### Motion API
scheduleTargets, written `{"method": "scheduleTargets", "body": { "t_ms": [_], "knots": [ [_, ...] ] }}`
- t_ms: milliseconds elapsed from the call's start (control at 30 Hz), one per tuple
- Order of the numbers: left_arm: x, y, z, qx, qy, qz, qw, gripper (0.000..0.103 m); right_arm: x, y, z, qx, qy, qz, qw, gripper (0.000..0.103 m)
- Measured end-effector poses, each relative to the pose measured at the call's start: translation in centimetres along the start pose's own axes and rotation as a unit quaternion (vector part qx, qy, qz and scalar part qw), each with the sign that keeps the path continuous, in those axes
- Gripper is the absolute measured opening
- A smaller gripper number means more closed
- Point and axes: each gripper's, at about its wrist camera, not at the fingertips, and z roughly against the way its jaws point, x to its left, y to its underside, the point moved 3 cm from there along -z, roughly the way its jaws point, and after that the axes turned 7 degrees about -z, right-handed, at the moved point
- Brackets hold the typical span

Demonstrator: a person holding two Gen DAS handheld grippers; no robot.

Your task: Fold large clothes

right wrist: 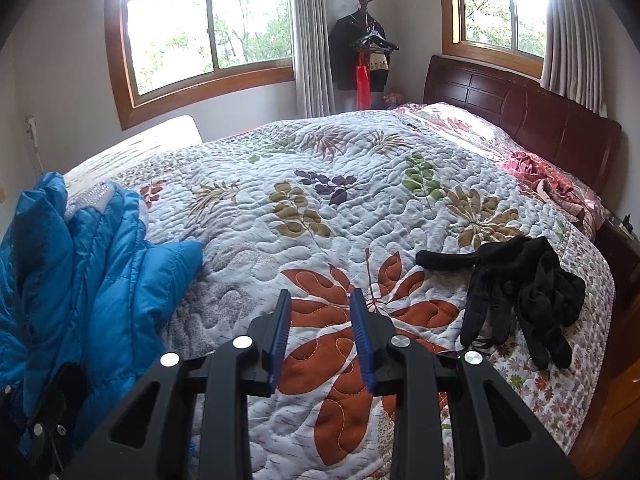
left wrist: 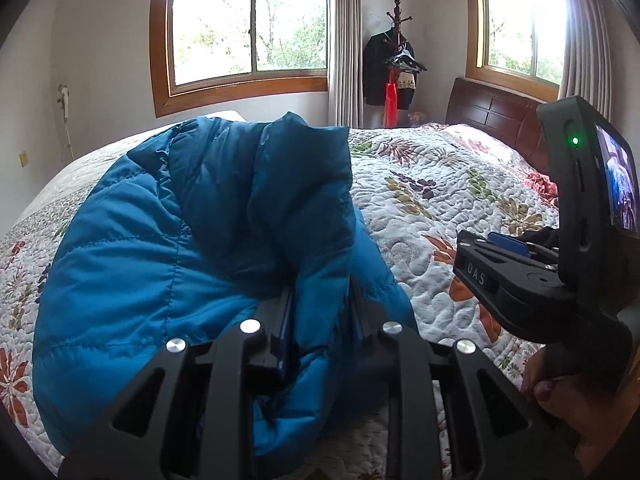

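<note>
Blue quilted fabric fills our left side: the puffer jacket [left wrist: 192, 240] lies bunched on the floral quilt [left wrist: 432, 200] of the bed, toward its left edge. Our left gripper [left wrist: 320, 304] has a fold of the jacket between its fingers, though we cannot tell whether the pads press on it. Further right, our right gripper [right wrist: 322, 312] hovers over the quilt's orange leaf print, jaws parted with nothing between them. Farthest right, a black garment [right wrist: 520, 296] lies crumpled near the bed's edge.
</note>
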Motion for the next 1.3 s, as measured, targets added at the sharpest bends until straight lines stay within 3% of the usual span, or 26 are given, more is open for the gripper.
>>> {"method": "scheduleTargets", "body": {
  "t_ms": [967, 1167, 1233, 1300],
  "knots": [
    [-0.2, -0.1, 0.4, -0.006, 0.008, -0.001, 0.9999, 0.023, -0.2, 0.0, -0.2, 0.004, 0.005, -0.004, 1.0, 0.03],
    [-0.8, -0.3, 1.5, -0.013, 0.039, 0.001, 0.9992, 0.042, -1.0, -0.1, 0.3, 0.006, 0.008, -0.012, 1.0, 0.03],
    [-0.9, -0.4, 2.2, -0.018, 0.062, 0.006, 0.9979, 0.057, -1.5, -0.2, 0.7, 0.005, 0.01, -0.015, 1.0, 0.03],
    [-1.4, -0.4, 3.1, -0.023, 0.077, 0.003, 0.9968, 0.062, -2.0, -0.4, 1.2, 0.003, 0.011, -0.02, 1.0, 0.03]
  ]
}}
